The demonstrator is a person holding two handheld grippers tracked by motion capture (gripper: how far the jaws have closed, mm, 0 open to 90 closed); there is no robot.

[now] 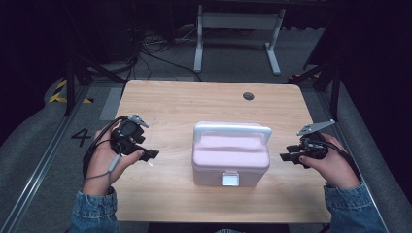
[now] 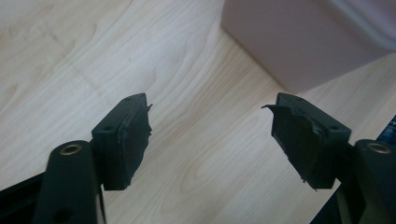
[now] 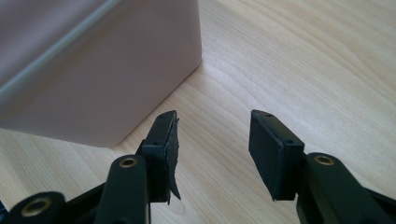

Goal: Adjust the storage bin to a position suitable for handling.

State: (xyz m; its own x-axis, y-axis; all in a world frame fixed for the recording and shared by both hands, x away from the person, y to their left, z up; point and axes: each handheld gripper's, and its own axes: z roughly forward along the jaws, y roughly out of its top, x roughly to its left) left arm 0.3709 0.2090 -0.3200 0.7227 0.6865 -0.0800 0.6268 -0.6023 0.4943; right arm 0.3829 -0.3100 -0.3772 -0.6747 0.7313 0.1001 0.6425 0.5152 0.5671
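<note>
Sitting at the centre of a light wooden table (image 1: 165, 104), a pink box (image 1: 230, 162) with a white carry handle (image 1: 232, 130) and a pale front latch (image 1: 230, 179) faces the person. At its 9 o'clock, the left gripper (image 1: 149, 155) hovers near the box, jaws spread with bare wood between them. At its 3 o'clock, the right gripper (image 1: 285, 157) points at the box's side, just beside it, jaws likewise apart and pinching nothing. Denim sleeves (image 1: 94, 211) enter from 6 o'clock.
</note>
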